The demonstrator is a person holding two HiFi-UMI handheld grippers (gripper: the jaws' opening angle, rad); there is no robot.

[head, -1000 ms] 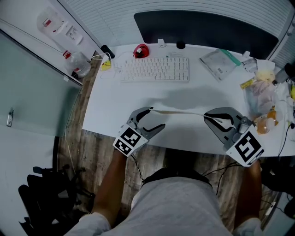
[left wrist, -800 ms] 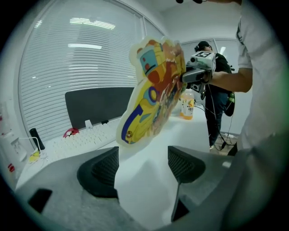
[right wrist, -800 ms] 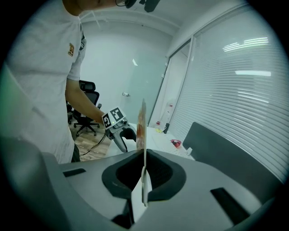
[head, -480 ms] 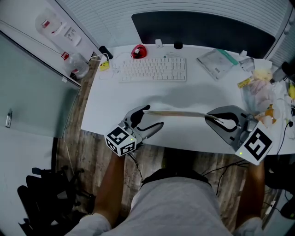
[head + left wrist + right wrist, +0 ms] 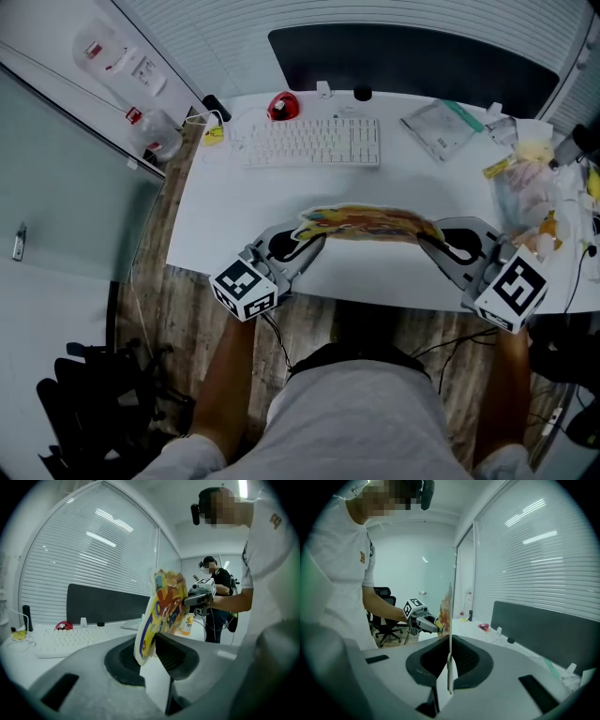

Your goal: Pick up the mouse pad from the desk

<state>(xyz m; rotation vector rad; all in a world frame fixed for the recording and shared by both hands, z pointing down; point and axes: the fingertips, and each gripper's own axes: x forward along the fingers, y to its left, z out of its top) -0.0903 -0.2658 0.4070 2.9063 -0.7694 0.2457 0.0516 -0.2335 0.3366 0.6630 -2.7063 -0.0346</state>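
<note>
mouse pad (image 5: pixel 367 223): 1 | desk (image 5: pixel 234 216): 1 | keyboard (image 5: pixel 312 142): 1 | red mouse (image 5: pixel 282 105): 1

Left claw (image 5: pixel 311 244), right claw (image 5: pixel 429 242): grey shells, black pads (image 5: pixel 176 656), black-white marker cubes (image 5: pixel 244 289), black cables (image 5: pixel 277 332); white short-sleeved T-shirt (image 5: pixel 344 550)

looking bright and evenly lit from overhead in the head view, leaving only a faint, soft shadow on the white desk (image 5: pixel 234 225) just below the keyboard (image 5: pixel 314 141). bending hard toward the edges in both gripper views and fading into a dark round vignette at the corners. catching ceiling-light streaks as glare on the blinds (image 5: pixel 93 550). blurring the grey foreground nearest each lens while rendering the mouse pad (image 5: pixel 161 606) fairly sharp and saturated. running slightly cool and bluish overall.
</note>
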